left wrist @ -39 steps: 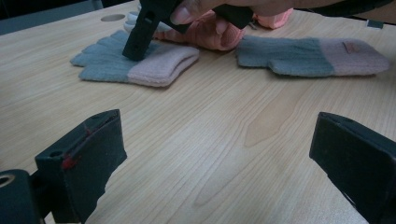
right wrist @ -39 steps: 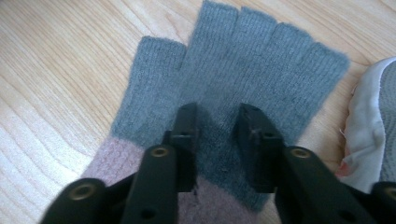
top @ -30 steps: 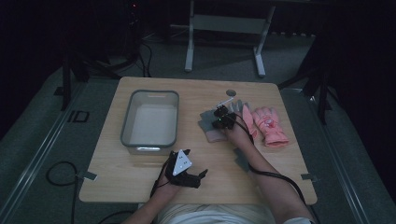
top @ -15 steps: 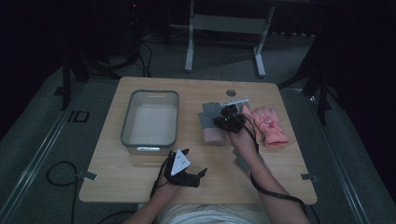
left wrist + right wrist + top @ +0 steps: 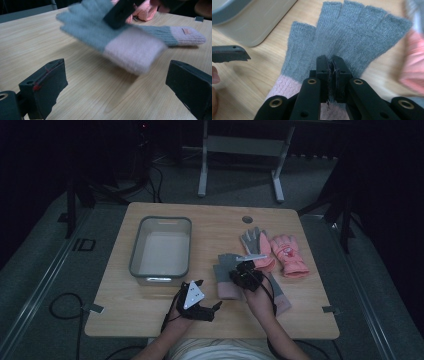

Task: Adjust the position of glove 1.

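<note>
Right gripper (image 5: 331, 65), jaws pinched narrow on the knit of a grey glove with a pink cuff (image 5: 352, 32), fabric caught between the black pads at the palm. Glove raised off the wooden table (image 5: 210, 227), as seen in the left gripper view, blurred, fingers spread toward the grey plastic bin (image 5: 161, 247), cuff hanging lowest. In the high view, same right gripper (image 5: 245, 272) over the table's near middle, held glove (image 5: 226, 277) beneath it, just right of the bin.

Second grey glove (image 5: 256, 242) flat on the tabletop beyond and to the right, its long grey wrist and pink cuff (image 5: 188, 35) stretched behind the lifted one in the left gripper view. Pink glove (image 5: 289, 255) just beside that, at the right side of the table, palm down.

Left gripper (image 5: 200, 302) at the near edge, in front of the bin, well apart from the gloves; jaws wide, nothing between them but bare wood, both black pads (image 5: 45, 85) low over the tabletop and aimed at the held glove. Grey three-cornered plate on top, cable trailing back toward the person's forearm.
</note>
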Demonstrator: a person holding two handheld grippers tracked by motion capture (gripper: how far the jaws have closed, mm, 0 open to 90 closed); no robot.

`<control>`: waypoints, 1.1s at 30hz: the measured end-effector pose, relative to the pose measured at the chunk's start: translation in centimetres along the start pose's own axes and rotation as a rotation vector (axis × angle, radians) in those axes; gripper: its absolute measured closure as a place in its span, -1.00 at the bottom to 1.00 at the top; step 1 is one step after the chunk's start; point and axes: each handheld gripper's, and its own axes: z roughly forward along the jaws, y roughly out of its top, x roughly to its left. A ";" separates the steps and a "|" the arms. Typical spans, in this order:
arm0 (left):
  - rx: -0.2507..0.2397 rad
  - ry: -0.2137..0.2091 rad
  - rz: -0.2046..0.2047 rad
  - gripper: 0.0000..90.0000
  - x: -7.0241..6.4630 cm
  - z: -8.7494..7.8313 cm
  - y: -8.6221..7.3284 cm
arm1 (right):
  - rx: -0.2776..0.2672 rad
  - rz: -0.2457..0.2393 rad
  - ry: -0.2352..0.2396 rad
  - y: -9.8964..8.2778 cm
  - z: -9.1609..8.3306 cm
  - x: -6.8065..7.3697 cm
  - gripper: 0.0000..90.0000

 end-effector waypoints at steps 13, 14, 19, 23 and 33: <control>0.000 0.012 0.010 -0.94 -0.2 0.0 0.0 | 0.069 0.053 -0.019 -1.8 4.6 0.4 0.84; 0.001 0.011 0.011 -0.94 -0.2 0.0 0.0 | 0.067 0.058 -0.020 -1.9 4.7 0.3 0.83; 0.003 0.010 0.019 -0.94 -0.3 0.0 0.0 | 0.065 0.076 -0.017 -1.9 4.7 0.3 0.76; 0.001 0.009 0.018 -0.94 -0.2 0.0 0.0 | 0.043 0.092 -0.006 -1.7 4.0 0.0 0.63; 0.000 -0.001 0.010 -0.94 -0.2 0.0 0.0 | -0.089 -0.026 0.026 0.8 -1.4 -3.4 0.31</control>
